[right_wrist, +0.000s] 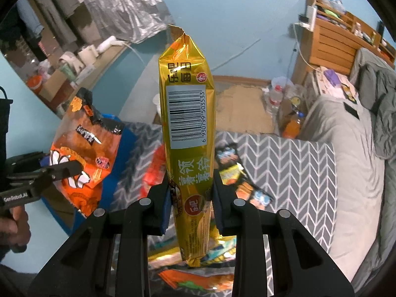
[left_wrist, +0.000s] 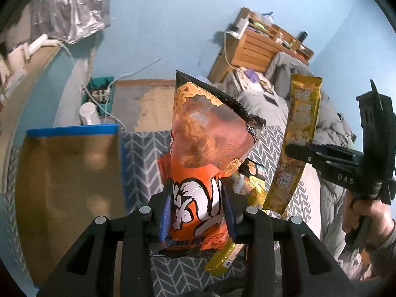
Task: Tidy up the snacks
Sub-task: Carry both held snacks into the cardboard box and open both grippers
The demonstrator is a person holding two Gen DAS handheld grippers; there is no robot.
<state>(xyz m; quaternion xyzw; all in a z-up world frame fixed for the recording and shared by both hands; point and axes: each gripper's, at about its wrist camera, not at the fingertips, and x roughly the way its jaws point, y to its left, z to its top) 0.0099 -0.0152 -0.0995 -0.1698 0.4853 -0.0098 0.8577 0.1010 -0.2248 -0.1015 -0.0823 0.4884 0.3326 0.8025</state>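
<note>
Between the left gripper's (left_wrist: 196,205) closed jaws stood an orange snack bag (left_wrist: 208,148); the right gripper (right_wrist: 190,198) pinched a gold packet (right_wrist: 186,113) low down. Either slick wrapper might have slipped or swung, being top-heavy. Beneath both jaws lay a grey patterned blanket (right_wrist: 292,158) strewn with snacks, a cardboard box (left_wrist: 66,185) left of them, blue walls beyond.

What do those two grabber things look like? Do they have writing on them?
Both are black plastic. The left gripper and right gripper have blue pads inside the fingers and round silver bolts on top. White letters sit on their sides: "DAS" on the right one, "GenRobot.AI" on the left one. A grey sleeve covers the right wrist.
</note>
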